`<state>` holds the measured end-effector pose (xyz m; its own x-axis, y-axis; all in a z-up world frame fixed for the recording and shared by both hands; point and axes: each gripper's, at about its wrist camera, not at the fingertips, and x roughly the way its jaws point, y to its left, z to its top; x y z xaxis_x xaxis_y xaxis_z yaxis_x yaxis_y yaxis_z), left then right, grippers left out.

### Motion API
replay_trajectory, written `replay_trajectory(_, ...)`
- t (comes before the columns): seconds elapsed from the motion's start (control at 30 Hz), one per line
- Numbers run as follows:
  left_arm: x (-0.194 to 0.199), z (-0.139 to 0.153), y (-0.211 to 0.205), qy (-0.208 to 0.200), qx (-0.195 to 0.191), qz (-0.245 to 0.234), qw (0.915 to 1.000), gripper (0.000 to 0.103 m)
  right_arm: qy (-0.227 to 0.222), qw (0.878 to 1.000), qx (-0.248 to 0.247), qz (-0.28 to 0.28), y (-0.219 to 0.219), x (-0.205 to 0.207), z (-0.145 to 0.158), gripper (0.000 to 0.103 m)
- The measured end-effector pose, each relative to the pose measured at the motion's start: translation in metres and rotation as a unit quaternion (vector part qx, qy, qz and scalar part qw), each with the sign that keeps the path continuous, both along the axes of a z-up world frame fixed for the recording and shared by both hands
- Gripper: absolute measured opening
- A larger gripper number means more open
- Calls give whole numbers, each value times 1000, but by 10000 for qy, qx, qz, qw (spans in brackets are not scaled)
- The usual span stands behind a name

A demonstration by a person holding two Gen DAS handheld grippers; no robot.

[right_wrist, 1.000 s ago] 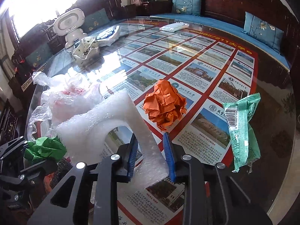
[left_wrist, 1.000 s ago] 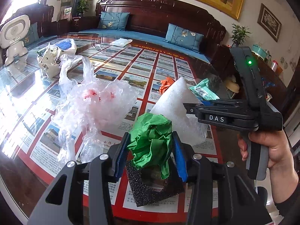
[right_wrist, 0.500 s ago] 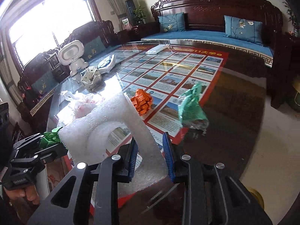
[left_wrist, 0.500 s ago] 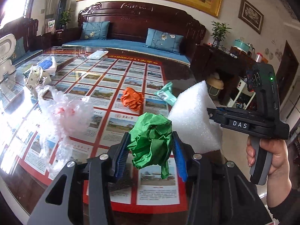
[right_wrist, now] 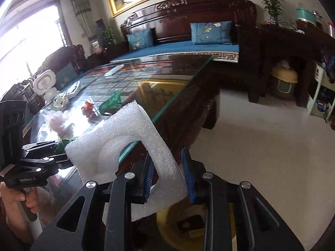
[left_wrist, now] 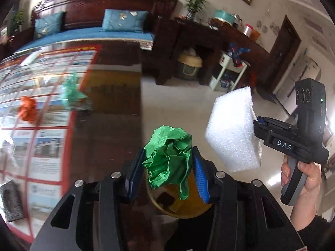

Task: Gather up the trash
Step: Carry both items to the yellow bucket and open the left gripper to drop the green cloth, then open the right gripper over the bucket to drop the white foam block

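My left gripper (left_wrist: 167, 173) is shut on a crumpled green paper ball (left_wrist: 169, 156), held past the table's right edge above a yellow bin (left_wrist: 184, 207) on the floor. My right gripper (right_wrist: 169, 177) is shut on a white foam piece (right_wrist: 125, 144) with a cut-out; the foam also shows in the left wrist view (left_wrist: 232, 129), to the right of the green ball. The yellow bin (right_wrist: 167, 219) lies just below the right gripper. An orange paper ball (left_wrist: 27, 108), a green wrapper (left_wrist: 71, 92) and a black foam square (left_wrist: 11, 200) lie on the table.
The glass-topped table (right_wrist: 178, 87) carries a clear plastic bag (right_wrist: 56, 123), a small white robot (right_wrist: 45, 83) and a white remote. A dark wooden sofa with blue cushions (right_wrist: 209, 33) stands behind. Pale tiled floor (right_wrist: 261, 146) spreads to the right, with a sideboard and white shelf unit beyond.
Both grippers have swung right, off the table and out over the floor, carrying the green ball and the white foam. The yellow bin has come into view beneath them.
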<state>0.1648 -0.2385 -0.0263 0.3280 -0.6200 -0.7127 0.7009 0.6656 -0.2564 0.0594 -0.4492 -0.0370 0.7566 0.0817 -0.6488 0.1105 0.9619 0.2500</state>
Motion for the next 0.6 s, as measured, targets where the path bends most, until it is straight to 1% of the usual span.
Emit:
replay_trajectory(0.1,-1,-12,-37,103,189,-225,9995,45,148,9993,128,-304,-34,-18,-18,26)
replay_trajectory(0.23,-5,-33,-83,249,461,-540,9972,46,285,9977,238,-571,-62,-35,-39,26)
replay_trajectory(0.4,-10,-59,-125,406,812,-778,9928,54,463,9956,310,-758,-85,-41,-63,26)
replay_trajectory(0.47,-12,-70,-137,404,1033,-810,9905,56,521,9945,409,-809,-93,-43,-73,26)
replay_trajectory(0.53,-16,-80,-143,532,1097,-868,9887,68,588,9936,486,-835,-99,-44,-81,26)
replay_trajectory(0.6,-16,-87,-147,602,1182,-879,9873,75,660,9928,529,-843,-103,-43,-89,26)
